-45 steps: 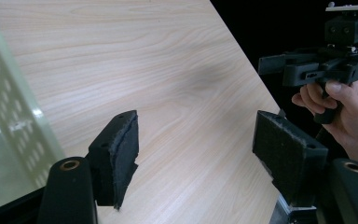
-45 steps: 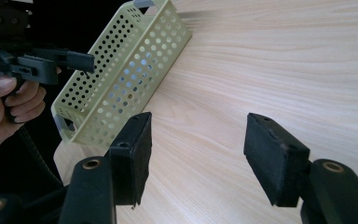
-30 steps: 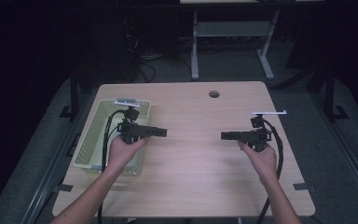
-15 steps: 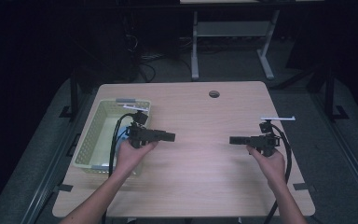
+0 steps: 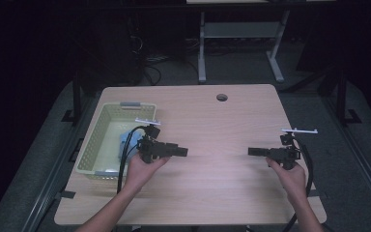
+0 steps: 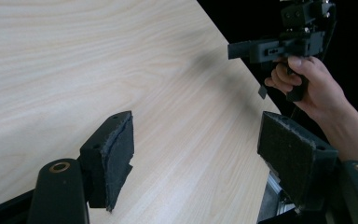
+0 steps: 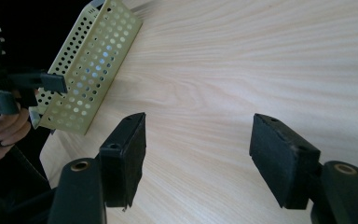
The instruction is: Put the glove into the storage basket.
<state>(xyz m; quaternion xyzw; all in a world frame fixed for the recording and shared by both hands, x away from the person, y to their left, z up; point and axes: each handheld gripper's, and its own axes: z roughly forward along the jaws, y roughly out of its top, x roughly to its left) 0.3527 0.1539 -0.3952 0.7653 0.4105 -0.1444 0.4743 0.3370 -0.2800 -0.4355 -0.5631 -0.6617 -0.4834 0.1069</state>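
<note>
Two black hand-held grippers face each other, level above the bare wooden table (image 5: 212,121). My left gripper (image 5: 186,152) hovers just right of the yellow basket (image 5: 91,145), jaws open and empty; in its own view the left gripper (image 6: 196,154) has only tabletop between its pads. My right gripper (image 5: 250,151) hovers near the table's right side; in its own view the right gripper (image 7: 198,158) has just been opening its jaws, with nothing between them. Each gripper view shows the other hand's gripper farther off, the right gripper (image 6: 233,49) and the left gripper (image 7: 58,83).
The perforated yellow basket (image 7: 93,60) stands at the table's left edge with a blue thing (image 5: 128,141) inside. A round cable hole (image 5: 221,97) lies near the far edge. Cables trail from both grippers toward the near edge. Dark floor and a desk frame lie beyond.
Both hands have come toward the near edge and sunk slightly. The left gripper has drifted right, away from the basket; the right gripper has drifted right too.
</note>
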